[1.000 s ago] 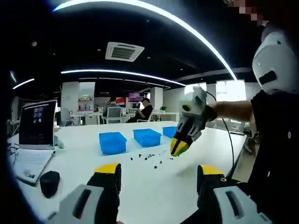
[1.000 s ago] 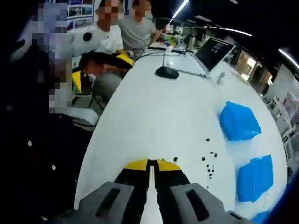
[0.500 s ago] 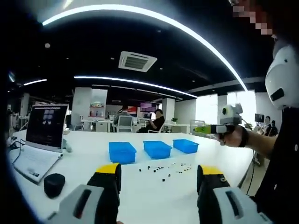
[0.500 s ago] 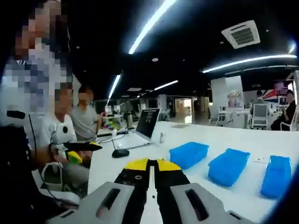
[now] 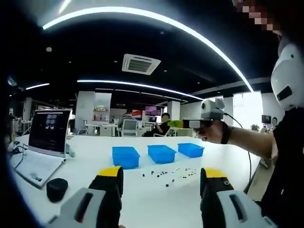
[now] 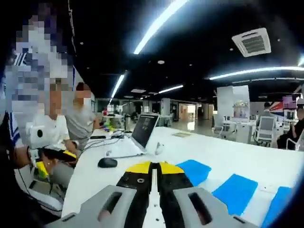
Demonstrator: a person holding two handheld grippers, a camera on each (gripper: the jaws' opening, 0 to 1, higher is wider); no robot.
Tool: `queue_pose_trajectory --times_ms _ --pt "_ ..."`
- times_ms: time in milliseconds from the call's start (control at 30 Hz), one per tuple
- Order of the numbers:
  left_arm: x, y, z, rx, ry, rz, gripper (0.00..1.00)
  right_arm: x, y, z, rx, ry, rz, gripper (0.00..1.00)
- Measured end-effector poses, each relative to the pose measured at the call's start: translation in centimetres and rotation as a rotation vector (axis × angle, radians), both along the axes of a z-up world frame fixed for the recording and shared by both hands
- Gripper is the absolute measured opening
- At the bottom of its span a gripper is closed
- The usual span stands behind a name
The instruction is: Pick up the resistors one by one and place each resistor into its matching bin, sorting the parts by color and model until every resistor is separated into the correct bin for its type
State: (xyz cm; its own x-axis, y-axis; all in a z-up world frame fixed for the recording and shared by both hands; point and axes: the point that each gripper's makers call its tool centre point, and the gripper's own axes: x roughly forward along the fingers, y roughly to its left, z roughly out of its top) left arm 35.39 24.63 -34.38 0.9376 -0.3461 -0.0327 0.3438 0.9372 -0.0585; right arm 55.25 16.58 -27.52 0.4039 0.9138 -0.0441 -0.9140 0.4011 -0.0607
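Several small dark resistors (image 5: 168,172) lie scattered on the white table (image 5: 142,199), in front of three blue bins (image 5: 126,156) (image 5: 162,153) (image 5: 191,149) set in a row. My left gripper (image 5: 162,175) hovers low over the near table with its yellow-tipped jaws wide open and nothing between them. My right gripper (image 5: 176,124) is held level in a hand, high above the bins, jaws together. In the right gripper view, that gripper (image 6: 152,167) is shut with nothing visible in it, and the blue bins (image 6: 194,171) (image 6: 236,190) lie ahead to the right.
An open laptop (image 5: 45,142) and a black mouse (image 5: 57,188) sit at the table's left end; the laptop (image 6: 142,133) and mouse (image 6: 108,162) also appear in the right gripper view. People sit past the table's edge (image 6: 80,123). Office chairs and desks stand far behind.
The right gripper rose from just above the resistors to a level pose high over the bins, staying shut. Its view swung up from the tabletop. The left gripper stayed open and nearly still.
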Motion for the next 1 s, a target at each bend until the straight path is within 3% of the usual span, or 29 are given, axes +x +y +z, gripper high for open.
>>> queue_pose_trajectory --times_ms 100,200,333,467,700,767,900,1000 --pt "0.0 0.1 0.0 -0.002 0.001 0.003 0.66 2.2 2.1 0.2 -0.005 0.005 -0.011 0.07" --pt "0.1 0.3 0.0 -0.006 0.002 0.007 0.66 5.2 3.6 -0.3 -0.065 -0.029 -0.056 0.07" --pt "0.3 0.4 0.1 -0.013 -0.002 0.017 0.65 9.4 6.1 -0.8 -0.039 0.036 -0.114 0.07" --pt "0.7 0.9 0.4 -0.021 -0.012 0.042 0.65 11.9 7.8 -2.3 -0.061 0.084 -0.151 0.07" --pt "0.9 2.0 0.3 -0.011 -0.013 0.095 0.66 14.3 9.2 -4.9 -0.141 0.101 -0.194 0.07" --pt "1.0 2.5 0.2 -0.012 -0.007 0.117 0.66 15.9 9.5 -5.5 -0.163 0.099 -0.203 0.07" --pt "1.1 3.1 0.1 -0.014 -0.003 0.14 0.67 15.5 9.3 -5.8 -0.17 0.075 -0.206 0.23" --pt "1.2 3.3 0.2 -0.023 -0.005 0.145 0.67 14.7 8.9 -5.7 -0.172 0.069 -0.196 0.28"
